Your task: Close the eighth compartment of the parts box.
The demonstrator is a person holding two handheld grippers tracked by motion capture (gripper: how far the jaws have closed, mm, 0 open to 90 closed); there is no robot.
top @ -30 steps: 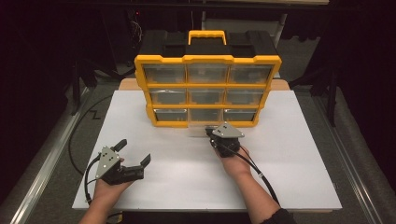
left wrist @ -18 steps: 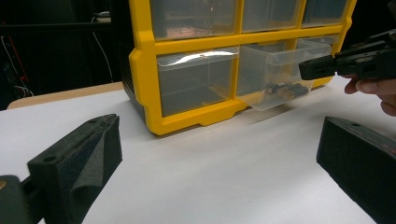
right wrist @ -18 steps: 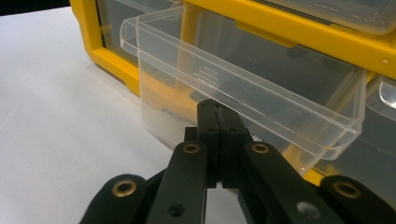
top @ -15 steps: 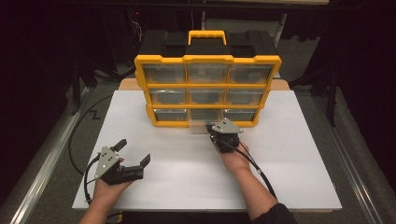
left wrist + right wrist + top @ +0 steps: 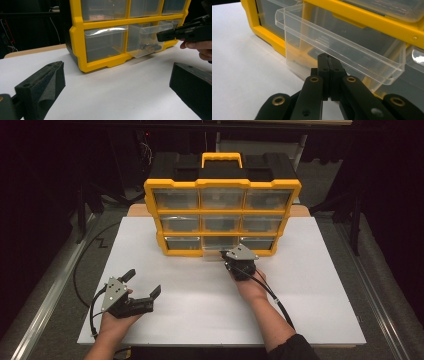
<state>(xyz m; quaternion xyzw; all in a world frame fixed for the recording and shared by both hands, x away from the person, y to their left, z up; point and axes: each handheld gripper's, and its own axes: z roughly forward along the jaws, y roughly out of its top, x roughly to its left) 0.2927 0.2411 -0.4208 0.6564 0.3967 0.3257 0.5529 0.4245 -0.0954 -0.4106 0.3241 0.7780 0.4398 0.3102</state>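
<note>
Your right tongs (image 5: pixel 231 258) are pressed flat together, pads meeting with nothing visibly caught between them, their tips right at the front wall of the clear drawer (image 5: pixel 147 40), the bottom-middle one, which stands pulled partway out of the yellow organizer (image 5: pixel 222 184). That drawer is thin, glossy, see-through plastic with a rolled lip along its top edge; in the right gripper view its far end is cut off by the frame, and whether the tips actually touch it is hard to judge. Inside it lie a few small dark cylindrical parts (image 5: pixel 149 46), too small and blurred to identify. The organizer is a chunky moulded box with a black back, a carry handle on top and nine translucent drawers in three rows, standing at the far middle of the matte white desk (image 5: pixel 310 285). Your left tongs (image 5: pixel 145 285) rest low on the near left of the desk, spread wide and empty, their foam-like pads rough and dark.
</note>
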